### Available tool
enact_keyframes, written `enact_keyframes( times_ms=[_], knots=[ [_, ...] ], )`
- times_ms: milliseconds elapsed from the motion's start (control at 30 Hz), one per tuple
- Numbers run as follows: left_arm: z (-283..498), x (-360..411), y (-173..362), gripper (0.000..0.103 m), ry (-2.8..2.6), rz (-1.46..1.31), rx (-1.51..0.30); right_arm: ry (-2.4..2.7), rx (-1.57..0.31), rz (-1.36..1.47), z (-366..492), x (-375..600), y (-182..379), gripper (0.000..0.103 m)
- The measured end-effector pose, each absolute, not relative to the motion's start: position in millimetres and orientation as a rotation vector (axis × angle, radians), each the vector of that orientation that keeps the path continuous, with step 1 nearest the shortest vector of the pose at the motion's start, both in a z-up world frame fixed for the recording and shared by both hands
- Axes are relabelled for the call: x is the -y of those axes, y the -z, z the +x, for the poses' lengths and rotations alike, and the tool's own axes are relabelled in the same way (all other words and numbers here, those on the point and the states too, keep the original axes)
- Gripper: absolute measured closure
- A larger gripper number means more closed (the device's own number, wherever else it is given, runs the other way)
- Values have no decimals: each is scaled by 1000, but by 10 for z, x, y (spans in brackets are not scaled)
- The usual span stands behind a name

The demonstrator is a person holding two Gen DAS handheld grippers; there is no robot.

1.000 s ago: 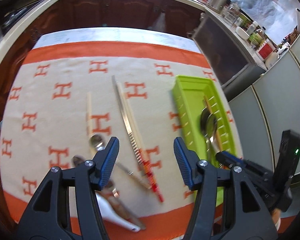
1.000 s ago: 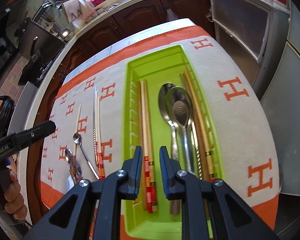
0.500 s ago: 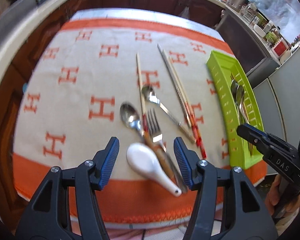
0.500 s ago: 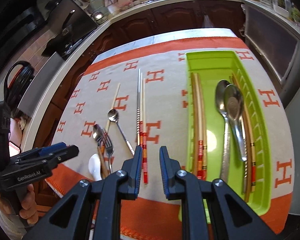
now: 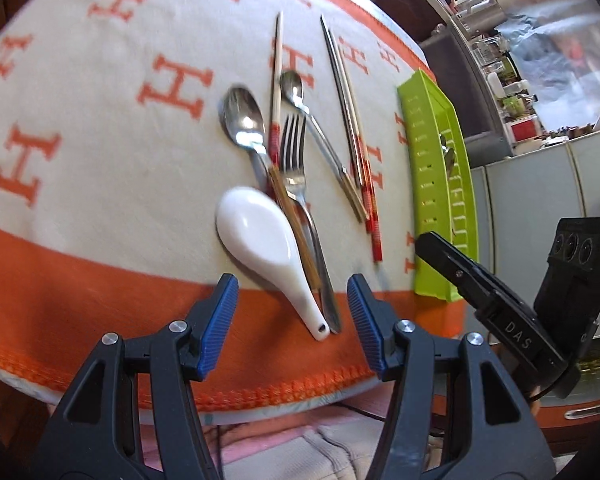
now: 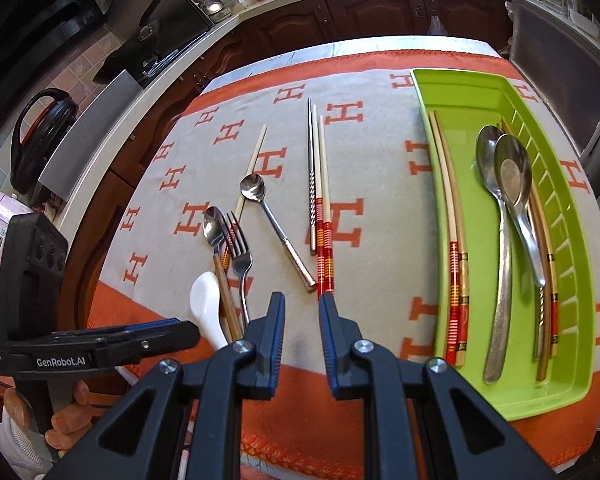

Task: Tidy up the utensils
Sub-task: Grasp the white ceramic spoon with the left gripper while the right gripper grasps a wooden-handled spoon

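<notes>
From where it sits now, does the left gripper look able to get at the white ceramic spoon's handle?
Probably yes. The left gripper is open, with the white ceramic spoon handle pointing into the gap. Nothing lies over it, but the fork handle runs right beside it and might get pinched too.

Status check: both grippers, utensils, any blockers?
Left gripper open, empty, over white spoon handle. Right gripper narrowly open, empty, near red-banded chopsticks. Fork crosses a chopstick beside the spoon. Green tray partly filled.
</notes>
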State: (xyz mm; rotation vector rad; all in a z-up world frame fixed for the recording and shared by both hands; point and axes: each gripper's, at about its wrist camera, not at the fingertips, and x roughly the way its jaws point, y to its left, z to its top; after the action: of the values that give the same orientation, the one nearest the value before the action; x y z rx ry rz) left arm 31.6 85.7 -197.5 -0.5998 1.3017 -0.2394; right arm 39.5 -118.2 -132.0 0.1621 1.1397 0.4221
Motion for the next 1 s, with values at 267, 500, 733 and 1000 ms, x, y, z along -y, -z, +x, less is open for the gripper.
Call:
enact_keyframes(
  times_ms=[267,500,733,1000],
  knots=[
    [342,-845,2160,50,288,-707,-1252,-428,-1141,160,302,1160,1358,86],
    [411,-874,2255,64,282,-774,-1175,-427,-1151,157,274,1130,1395,86],
    [421,-971,2408,91,253,-844,-1138,-430,-1155,140,264,1067,1401,86],
    [506,-986,2491,91,244,-900,-1072,-439,-1166,113,260,963,1417,86]
  ],
)
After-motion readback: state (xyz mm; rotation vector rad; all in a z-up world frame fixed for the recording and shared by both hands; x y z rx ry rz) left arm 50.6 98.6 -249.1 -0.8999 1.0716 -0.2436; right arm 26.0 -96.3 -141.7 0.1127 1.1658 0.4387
